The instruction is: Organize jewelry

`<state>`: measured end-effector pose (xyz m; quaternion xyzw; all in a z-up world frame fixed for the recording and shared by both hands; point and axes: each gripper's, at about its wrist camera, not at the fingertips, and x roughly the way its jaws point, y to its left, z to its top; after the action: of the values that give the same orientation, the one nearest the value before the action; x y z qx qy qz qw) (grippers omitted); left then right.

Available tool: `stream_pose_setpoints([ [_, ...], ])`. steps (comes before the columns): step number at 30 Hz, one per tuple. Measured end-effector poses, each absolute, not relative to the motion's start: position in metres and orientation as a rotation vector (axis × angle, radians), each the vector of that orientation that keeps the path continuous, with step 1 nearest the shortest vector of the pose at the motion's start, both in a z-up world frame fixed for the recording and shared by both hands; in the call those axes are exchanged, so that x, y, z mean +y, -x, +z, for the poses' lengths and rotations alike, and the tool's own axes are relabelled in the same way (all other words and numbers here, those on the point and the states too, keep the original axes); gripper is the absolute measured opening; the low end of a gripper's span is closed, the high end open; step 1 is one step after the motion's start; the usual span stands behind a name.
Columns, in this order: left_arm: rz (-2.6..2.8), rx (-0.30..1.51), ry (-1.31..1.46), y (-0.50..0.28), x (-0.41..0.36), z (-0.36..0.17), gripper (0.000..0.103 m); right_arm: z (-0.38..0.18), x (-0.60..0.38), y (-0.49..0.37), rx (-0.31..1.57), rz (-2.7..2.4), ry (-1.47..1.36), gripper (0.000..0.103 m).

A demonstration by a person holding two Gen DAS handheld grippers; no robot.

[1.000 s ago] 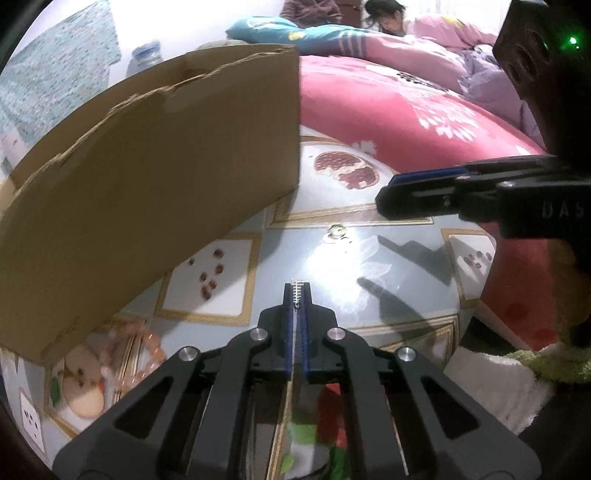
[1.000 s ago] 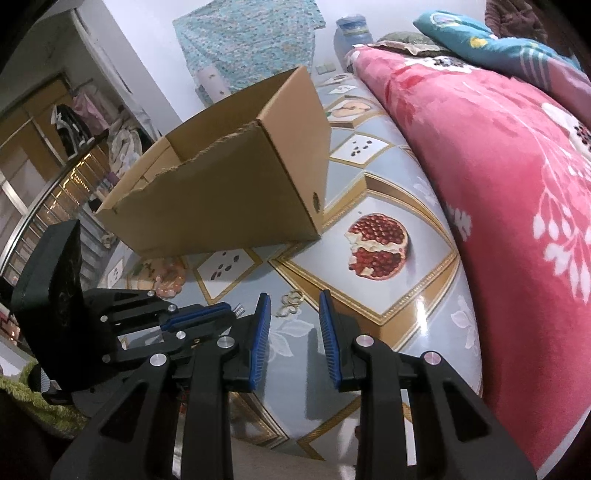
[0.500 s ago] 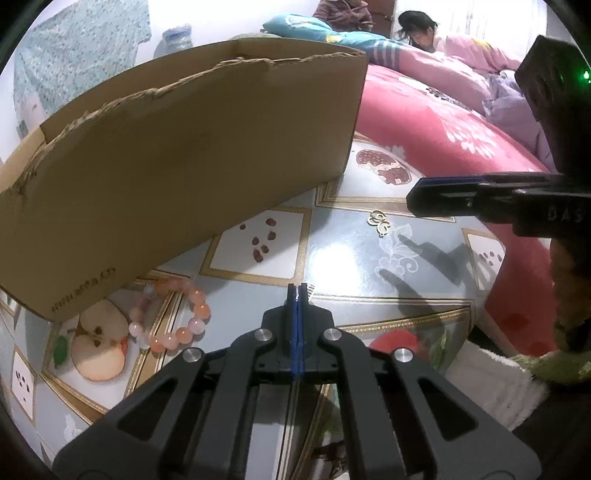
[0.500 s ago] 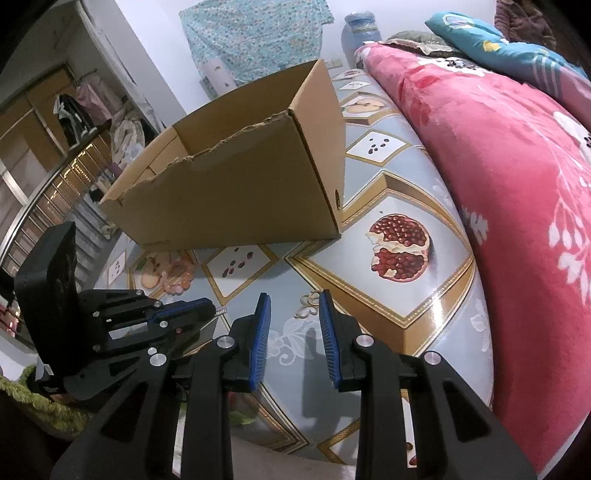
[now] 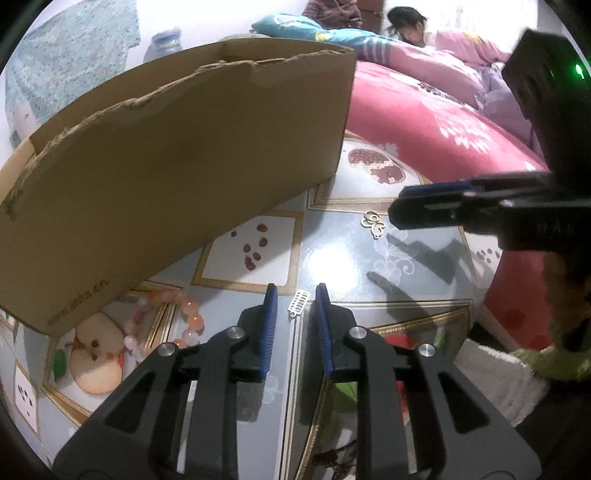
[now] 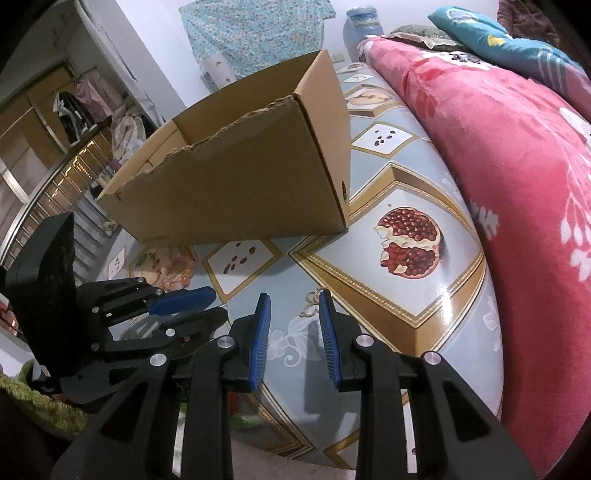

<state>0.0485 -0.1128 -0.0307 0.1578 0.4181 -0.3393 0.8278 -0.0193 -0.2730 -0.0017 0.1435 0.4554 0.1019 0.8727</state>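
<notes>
Left claw [image 5: 295, 308] jaws just opened, silver charm [image 5: 298, 303] loose between them on desk [image 5: 332, 258]. Right claw [image 6: 293, 325] part open, empty. Cardboard box [image 5: 166, 177] print unreadable.

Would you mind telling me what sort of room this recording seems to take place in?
Most likely a bedroom in a home. A bed with a pink flowered blanket and pillows runs beside the table, a person rests on it, and clothes hang at the back.

On the table [image 5: 332, 258], the bead bracelet [image 5: 177, 317] lies before the cardboard box [image 5: 184, 166], the pendant [image 5: 298, 303] to its right.
</notes>
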Motion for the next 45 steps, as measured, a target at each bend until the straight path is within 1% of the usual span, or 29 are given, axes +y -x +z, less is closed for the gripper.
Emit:
stream_pose_setpoints([
  [5, -0.724, 0.865, -0.369, -0.047, -0.119, -0.031, 0.018, -0.006, -0.278, 0.016, 0.961, 0.207, -0.313, 0.027],
  [8, -0.725, 0.867, -0.364, -0.048, -0.118, -0.03, 0.011, -0.007, -0.278, 0.015, 0.964, 0.206, -0.313, 0.027],
  [9, -0.719, 0.868, -0.364, -0.047, -0.117, -0.03, 0.005, -0.007, -0.278, 0.015, 0.965, 0.207, -0.313, 0.027],
  [10, -0.719, 0.871, -0.361, -0.048, -0.116, -0.03, 0.004, -0.007, -0.278, 0.015, 0.965, 0.206, -0.312, 0.027],
  [18, -0.708, 0.876, -0.31, -0.051, -0.111, -0.028, 0.004, -0.005, -0.279, 0.017, 0.967, 0.201, -0.295, 0.027],
  [22, -0.693, 0.866, -0.269, -0.054, -0.1, -0.022, 0.004, -0.004, -0.277, 0.017, 0.986, 0.198, -0.249, 0.027],
  [32, -0.672, 0.865, -0.263, -0.056, -0.096, -0.023, 0.004, -0.014, -0.254, 0.012, 1.025, 0.172, -0.102, 0.027],
  [39, -0.668, 0.865, -0.263, -0.057, -0.094, -0.026, 0.004, -0.013, -0.253, 0.003, 1.001, 0.132, -0.059, 0.027],
  [41, -0.668, 0.867, -0.257, -0.058, -0.093, -0.027, 0.004, -0.013, -0.252, 0.0, 1.002, 0.124, -0.037, 0.023],
  [45, -0.667, 0.873, -0.256, -0.059, -0.093, -0.028, 0.004, -0.016, -0.249, -0.006, 1.014, 0.125, -0.01, 0.02],
])
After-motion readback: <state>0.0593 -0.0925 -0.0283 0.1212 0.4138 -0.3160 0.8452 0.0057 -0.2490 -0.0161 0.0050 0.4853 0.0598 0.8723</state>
